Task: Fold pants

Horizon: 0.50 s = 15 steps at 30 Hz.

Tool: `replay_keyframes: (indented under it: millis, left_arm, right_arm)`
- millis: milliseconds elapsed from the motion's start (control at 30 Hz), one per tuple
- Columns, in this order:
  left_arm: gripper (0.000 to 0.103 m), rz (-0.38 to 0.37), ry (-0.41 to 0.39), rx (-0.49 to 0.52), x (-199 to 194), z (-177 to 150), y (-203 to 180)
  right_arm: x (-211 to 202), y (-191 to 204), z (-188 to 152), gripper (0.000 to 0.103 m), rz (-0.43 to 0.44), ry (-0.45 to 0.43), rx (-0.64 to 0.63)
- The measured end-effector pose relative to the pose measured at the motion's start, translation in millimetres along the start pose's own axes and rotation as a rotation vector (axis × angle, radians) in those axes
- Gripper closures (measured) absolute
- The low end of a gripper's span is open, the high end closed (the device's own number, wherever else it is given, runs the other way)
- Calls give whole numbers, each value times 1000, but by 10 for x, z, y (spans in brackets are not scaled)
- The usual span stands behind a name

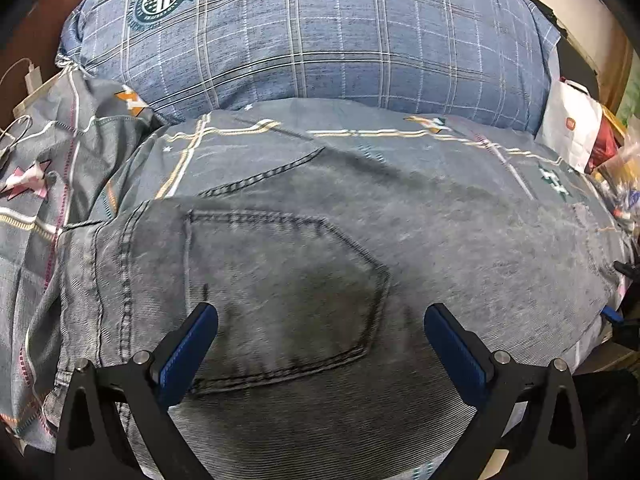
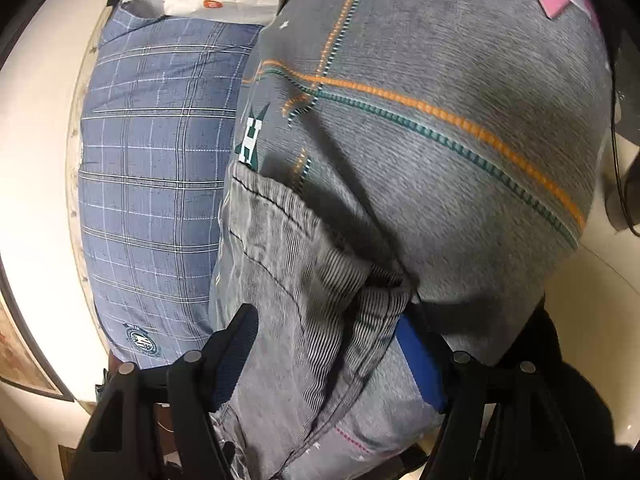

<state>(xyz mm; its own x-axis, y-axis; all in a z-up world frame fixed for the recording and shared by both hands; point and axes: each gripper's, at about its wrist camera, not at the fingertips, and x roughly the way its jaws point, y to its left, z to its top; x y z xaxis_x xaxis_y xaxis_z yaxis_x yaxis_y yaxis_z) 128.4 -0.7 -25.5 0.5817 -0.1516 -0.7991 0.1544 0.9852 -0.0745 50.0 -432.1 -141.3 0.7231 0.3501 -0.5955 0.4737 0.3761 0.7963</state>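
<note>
Now I see the grey pants (image 1: 320, 280) lying spread on the bed cover (image 1: 360, 136), back pocket (image 1: 280, 292) up, in front of the blue checked pillow (image 1: 312, 40). My left gripper (image 1: 320, 320) hovers over the pocket with its jaws wide apart and nothing between them. My right gripper (image 2: 324, 328) has a bunched edge of the pants between its jaws, but I cannot tell if the pads already press it.

Pants (image 1: 304, 280) on bedsheet (image 1: 360, 140), pillow (image 1: 320, 32) behind, bag (image 1: 568, 128) right
</note>
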Motion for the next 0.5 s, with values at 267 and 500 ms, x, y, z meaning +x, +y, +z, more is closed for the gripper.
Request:
replay_keyframes:
  millis: [267,500]
  left_arm:
    - [0,-53,8,147,62,269,-948]
    - [0,-95,32,245,306,477,-1890]
  right_arm:
    - [47,274,-72,74,-122,-42,-222]
    - [48,73,20,58,-56,-5,-136]
